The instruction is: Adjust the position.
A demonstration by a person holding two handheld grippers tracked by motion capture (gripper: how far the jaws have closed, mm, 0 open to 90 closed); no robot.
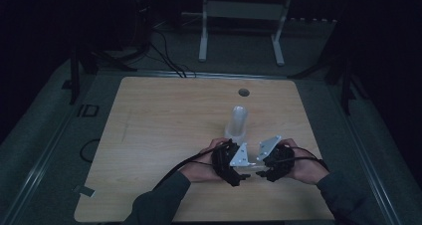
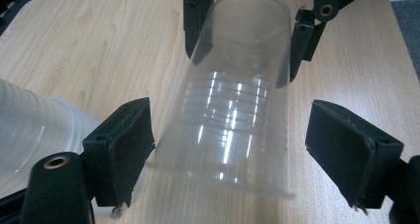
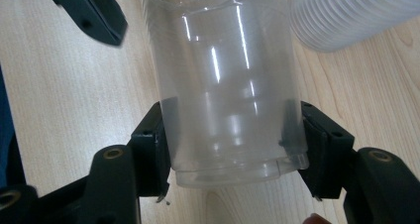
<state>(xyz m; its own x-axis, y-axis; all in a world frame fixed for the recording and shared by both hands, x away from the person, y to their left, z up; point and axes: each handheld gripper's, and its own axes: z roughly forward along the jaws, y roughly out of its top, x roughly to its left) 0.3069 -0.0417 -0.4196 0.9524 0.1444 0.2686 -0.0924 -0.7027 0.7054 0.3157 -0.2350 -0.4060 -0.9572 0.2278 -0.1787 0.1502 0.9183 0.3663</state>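
A single clear plastic cup (image 2: pixel 233 110) is held on its side just above the wooden table (image 1: pixel 149 135). My right gripper (image 3: pixel 237 144) is shut on the cup's base end, one pad on each side. In the left gripper view the right gripper (image 2: pixel 250 35) clamps the far end. My left gripper (image 2: pixel 230 149) stands open around the cup's rim end, its pads (image 2: pixel 126 144) a little apart from the wall. From above, the left gripper (image 1: pixel 239 172) and right gripper (image 1: pixel 263 172) face each other near the front edge, the cup (image 1: pixel 252 168) between them.
A stack of clear ribbed cups (image 1: pixel 238 121) stands upside down just behind the two hands, also seen as the stack (image 2: pixel 34 130) and the stack (image 3: pixel 356 13). A round cable hole (image 1: pixel 243 92) sits near the table's far edge. A white frame (image 1: pixel 241 16) stands on the floor beyond.
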